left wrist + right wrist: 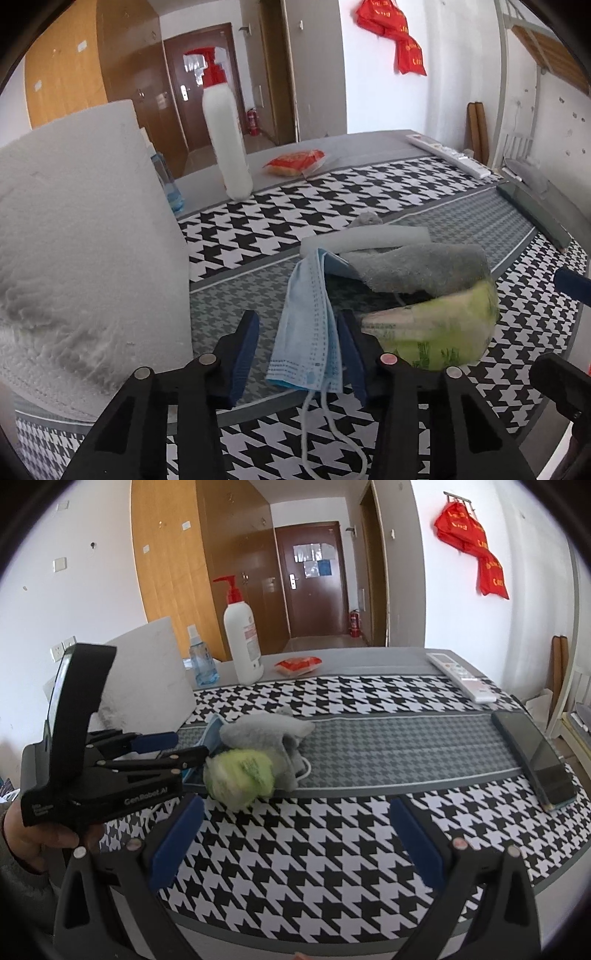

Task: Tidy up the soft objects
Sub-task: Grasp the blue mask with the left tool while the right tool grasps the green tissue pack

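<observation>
A light blue face mask (310,332) hangs off a small heap on the houndstooth tablecloth (258,229). The heap also holds a grey cloth (417,269), a green tissue packet (439,332) and a white foam tube (365,238). My left gripper (297,321) straddles the mask: the fabric lies against the right finger, while the left finger stands apart from it. In the right wrist view the left gripper (184,747), held by a hand, sits at the heap's left by the packet (240,775) and the cloth (266,731). My right gripper (295,812) stands wide open over bare cloth, nearer than the heap.
A big white foam block (85,240) rises close on the left. Behind stand a white pump bottle (242,642), a blue spray bottle (201,664) and a red snack packet (299,664). A remote (461,675) and a dark phone (535,757) lie along the right edge.
</observation>
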`<state>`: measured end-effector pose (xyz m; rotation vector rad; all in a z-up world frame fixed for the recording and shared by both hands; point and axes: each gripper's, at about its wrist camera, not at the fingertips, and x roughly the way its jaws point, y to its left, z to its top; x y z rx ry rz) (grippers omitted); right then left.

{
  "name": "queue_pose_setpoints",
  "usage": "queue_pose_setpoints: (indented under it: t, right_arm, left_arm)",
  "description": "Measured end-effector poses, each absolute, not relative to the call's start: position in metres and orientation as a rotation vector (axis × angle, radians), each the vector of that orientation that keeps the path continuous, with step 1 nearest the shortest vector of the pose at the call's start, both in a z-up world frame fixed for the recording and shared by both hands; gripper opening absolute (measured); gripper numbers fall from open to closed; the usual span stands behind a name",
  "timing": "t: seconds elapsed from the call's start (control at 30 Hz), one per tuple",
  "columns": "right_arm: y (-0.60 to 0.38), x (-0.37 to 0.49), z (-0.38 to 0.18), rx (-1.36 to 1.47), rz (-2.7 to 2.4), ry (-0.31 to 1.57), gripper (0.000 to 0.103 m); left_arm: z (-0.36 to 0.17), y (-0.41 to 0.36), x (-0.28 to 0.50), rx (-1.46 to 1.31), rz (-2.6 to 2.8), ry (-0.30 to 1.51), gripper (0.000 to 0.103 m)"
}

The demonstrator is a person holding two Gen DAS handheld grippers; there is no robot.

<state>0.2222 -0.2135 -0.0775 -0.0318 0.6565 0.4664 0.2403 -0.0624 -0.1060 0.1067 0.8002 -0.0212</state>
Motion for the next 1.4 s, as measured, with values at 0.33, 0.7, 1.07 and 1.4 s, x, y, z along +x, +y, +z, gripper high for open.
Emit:
queue_pose_setpoints:
  t: [0.33, 0.7, 1.07, 1.4]
  right_arm:
    - [-0.205, 0.228, -0.078, -0.037, 0.494, 0.671, 0.102]
    - [-0.195, 0.236, -0.084, -0.021, 0.546, 0.705, 0.102]
    - [-0.183, 0.242, -0.087, -0.042, 0.612, 0.732, 0.078]
    - [-0.173, 0.234, -0.091, -0.086, 0.669, 0.765, 0.052]
  left_arm:
    - [-0.115, -0.062, 0.246, 0.084, -0.069, 0.857, 0.032]
    - [-0.114, -0.062, 0.243, 0.079, -0.116, 0.849, 0.013]
    - [-0.114, -0.057, 0.242, 0.026, -0.176, 0.846, 0.012]
    - [-0.114, -0.053, 0.242, 0.001, -0.187, 0.854, 0.012]
